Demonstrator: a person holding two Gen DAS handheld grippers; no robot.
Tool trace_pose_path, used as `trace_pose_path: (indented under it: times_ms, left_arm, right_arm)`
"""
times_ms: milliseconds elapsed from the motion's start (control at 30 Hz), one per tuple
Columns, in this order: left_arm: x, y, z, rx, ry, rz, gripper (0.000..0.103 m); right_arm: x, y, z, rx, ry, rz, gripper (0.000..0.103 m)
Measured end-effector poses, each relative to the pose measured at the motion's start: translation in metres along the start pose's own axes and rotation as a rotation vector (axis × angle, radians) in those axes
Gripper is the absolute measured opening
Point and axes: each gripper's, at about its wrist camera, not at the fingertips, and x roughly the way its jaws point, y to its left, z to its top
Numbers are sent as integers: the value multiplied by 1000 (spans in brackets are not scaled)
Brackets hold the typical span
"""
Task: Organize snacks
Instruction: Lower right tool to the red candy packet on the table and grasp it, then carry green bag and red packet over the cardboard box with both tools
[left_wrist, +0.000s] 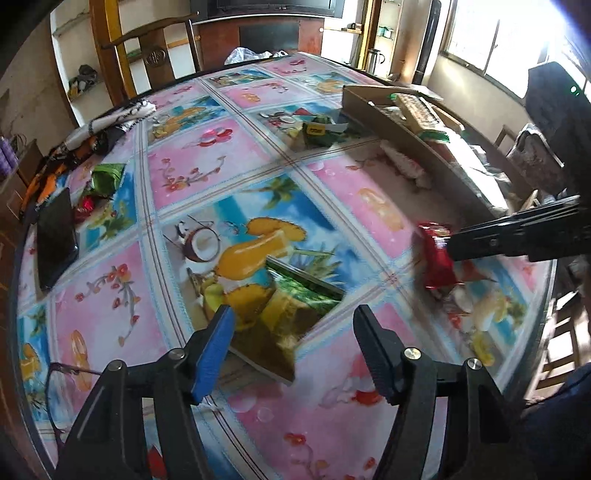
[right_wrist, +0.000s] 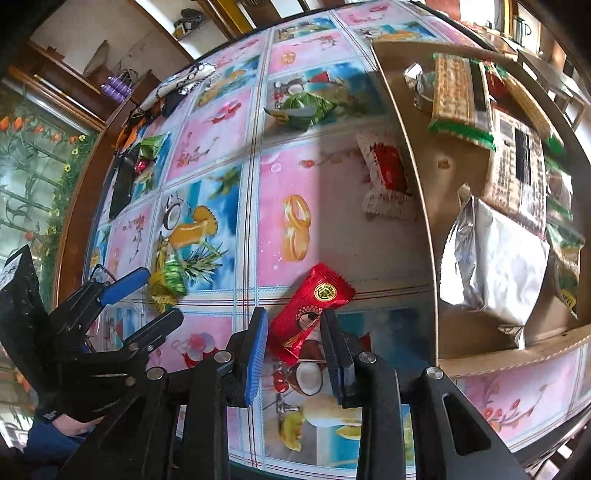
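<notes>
One red snack packet (right_wrist: 308, 314) sits between right jaws (spread); left jaws spread.

The desk (right_wrist: 332, 221) has a glossy, smooth printed cover. The red snack wrapper (right_wrist: 314, 314) is shiny foil-like plastic. The box (right_wrist: 413, 155) is matt brown cardboard, and the silver bag (right_wrist: 495, 266) is glossy foil.

Red snack packet (right_wrist: 312, 314) with gold round emblem, lying flat and slanted on the tabletop (right_wrist: 332, 236) just beside the cardboard box (right_wrist: 417, 206). Green-and-yellow packet (right_wrist: 168, 280) flat, well apart to its left. Green bag (right_wrist: 303, 109) farther off; red-and-white packet (right_wrist: 386, 177) against the box wall. Inside the box, cracker packs (right_wrist: 460, 99) and a silver pouch (right_wrist: 495, 266), seemingly loose.
</notes>
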Motion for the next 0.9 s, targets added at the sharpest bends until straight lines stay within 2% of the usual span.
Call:
trace_pose_path:
  times_ms: [67, 133, 167, 267, 367, 400, 467, 567, 667, 733, 900]
  left_arm:
    - [5, 3, 2, -5, 5, 8, 61]
    - [11, 6, 4, 1, 20, 14, 52]
    - [15, 6, 5, 3, 35, 16, 38]
    - [17, 3, 5, 11, 32, 29, 35]
    - [18, 3, 5, -9, 27, 34, 34]
    - [18, 3, 5, -14, 24, 38, 34]
    - [19, 3, 6, -32, 21, 42, 32]
    - [16, 9, 6, -96, 4, 18, 29]
    - [11, 17, 6, -164, -3, -52, 27]
    - [10, 19, 7, -186, -7, -62, 27]
    - [4, 16, 11, -214, -29, -102, 27]
  right_arm:
    - [3, -1, 0, 22, 5, 1, 39]
    - [7, -3, -1, 50, 25, 14, 40]
    - [10, -3, -1, 57, 37, 18, 40]
    - [16, 1, 1, 50, 50, 8, 40]
    - [23, 9, 7, 7, 56, -62, 40]
    - [27, 11, 8, -9, 65, -82, 38]
    - [29, 20, 9, -69, 53, -160, 21]
    - [29, 25, 7, -114, 34, -196, 19]
    - [25, 23, 6, -104, 20, -159, 19]
    - [18, 24, 6, -106, -2, -142, 19]
    - [-6, 17, 7, -90, -73, -27, 19]
